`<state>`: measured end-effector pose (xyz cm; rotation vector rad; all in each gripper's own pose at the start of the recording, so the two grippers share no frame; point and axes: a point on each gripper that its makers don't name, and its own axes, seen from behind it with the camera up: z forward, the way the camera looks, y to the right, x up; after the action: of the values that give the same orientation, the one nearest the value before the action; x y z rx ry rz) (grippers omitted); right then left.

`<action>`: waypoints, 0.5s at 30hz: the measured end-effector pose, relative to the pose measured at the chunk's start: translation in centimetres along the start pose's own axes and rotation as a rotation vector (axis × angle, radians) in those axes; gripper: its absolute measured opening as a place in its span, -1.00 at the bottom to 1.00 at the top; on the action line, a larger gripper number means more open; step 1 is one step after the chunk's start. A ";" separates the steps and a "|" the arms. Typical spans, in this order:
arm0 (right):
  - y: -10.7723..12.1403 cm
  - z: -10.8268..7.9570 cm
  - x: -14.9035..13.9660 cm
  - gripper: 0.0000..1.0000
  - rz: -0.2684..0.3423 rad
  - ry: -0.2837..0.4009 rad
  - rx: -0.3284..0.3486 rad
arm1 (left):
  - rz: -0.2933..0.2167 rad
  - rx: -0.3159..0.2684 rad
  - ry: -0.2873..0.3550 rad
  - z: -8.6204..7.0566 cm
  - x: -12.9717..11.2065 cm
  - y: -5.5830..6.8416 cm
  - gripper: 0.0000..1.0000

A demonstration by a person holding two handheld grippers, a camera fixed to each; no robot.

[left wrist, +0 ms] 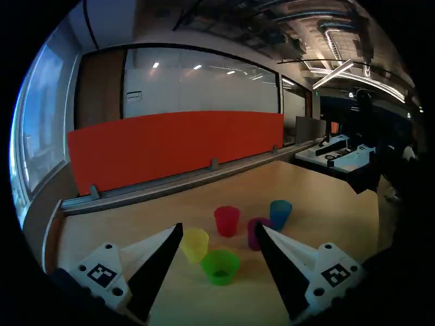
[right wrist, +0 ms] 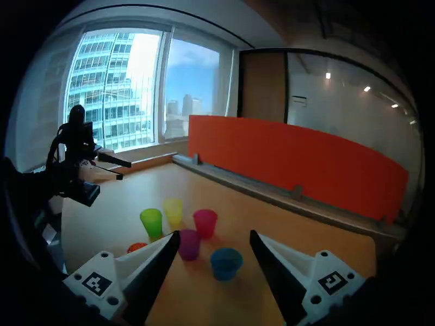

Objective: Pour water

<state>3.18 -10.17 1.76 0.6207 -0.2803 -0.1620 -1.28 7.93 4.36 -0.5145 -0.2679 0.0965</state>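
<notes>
We note left gripper (left wrist: 218, 226) and right gripper (right wrist: 215, 233) both spread wide, holding nothing. Green cup (left wrist: 220, 266), yellow cup (left wrist: 194, 243), pink cup (left wrist: 227, 220), purple cup (left wrist: 253, 231), blue cup (left wrist: 280, 213) clustered on wooden table (left wrist: 326, 206)

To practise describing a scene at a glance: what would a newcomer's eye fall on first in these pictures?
Probably the huddle of bright cups mid-table: green cup, yellow cup, pink cup, purple cup and blue cup, just beyond the open jaws. Then the long orange partition along the far edge of the wooden table, and the sunlit window with towers, left in the right gripper view.
</notes>
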 end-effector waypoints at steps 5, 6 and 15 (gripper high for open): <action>0.2 0.6 -1.3 0.98 0.011 -0.021 0.001 | 0.012 0.007 -0.024 0.3 -1.7 -0.3 0.96; 0.3 0.8 -1.6 0.98 0.014 -0.027 0.000 | 0.015 0.008 -0.030 0.4 -2.0 -0.3 0.96; 0.7 2.1 -4.2 0.97 0.024 -0.070 -0.001 | 0.021 -0.004 -0.073 1.3 -4.6 -0.2 0.96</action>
<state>-1.41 -9.79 2.91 0.6108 -0.3555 -0.1606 -6.06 7.65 4.47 -0.5179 -0.3337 0.1352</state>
